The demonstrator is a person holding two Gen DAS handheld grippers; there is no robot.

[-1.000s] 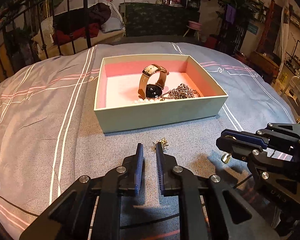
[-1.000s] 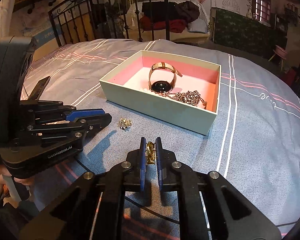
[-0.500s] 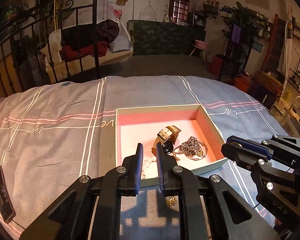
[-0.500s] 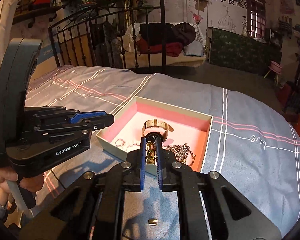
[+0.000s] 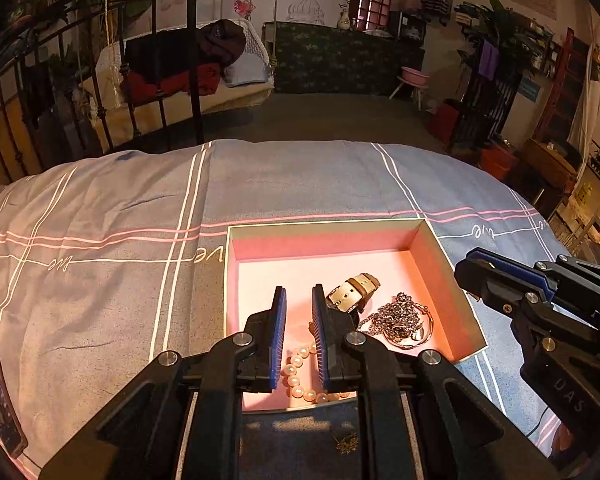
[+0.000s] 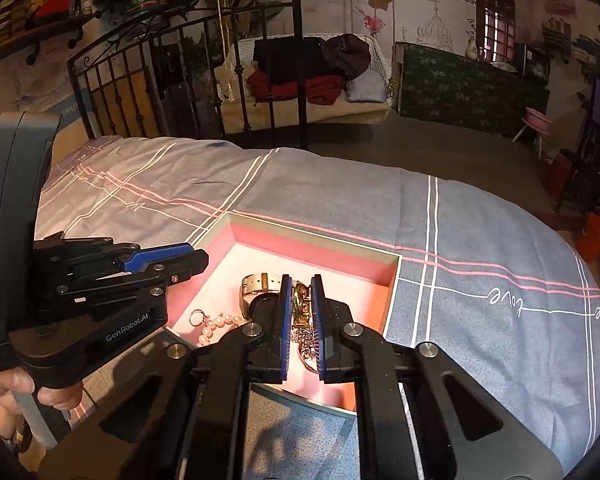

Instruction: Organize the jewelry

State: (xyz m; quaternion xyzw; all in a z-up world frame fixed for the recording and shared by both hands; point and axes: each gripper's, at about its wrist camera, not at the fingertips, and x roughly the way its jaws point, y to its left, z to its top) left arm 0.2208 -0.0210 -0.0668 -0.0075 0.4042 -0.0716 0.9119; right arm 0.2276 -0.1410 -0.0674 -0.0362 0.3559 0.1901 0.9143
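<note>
A small gold charm (image 6: pixel 300 305) sits pinched in the right tongs (image 6: pixel 300 308), now over the box (image 6: pixel 392 292) instead of the bed. The left tongs (image 5: pixel 299 310), narrowly parted, hold nothing. Inside the box: one watch (image 5: pixel 354 294), one chain (image 5: pixel 400 318), one pearl string (image 5: pixel 298 376).

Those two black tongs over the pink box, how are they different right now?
The right tongs are pinched on a small gold trinket; the left tongs hold nothing, and a gap shows between their pads. The right tongs hang above the chain necklace and watch; the left tongs hang above the pearl strand at the near-left of the box. Both are black with blue pads, poised above the box.
</note>
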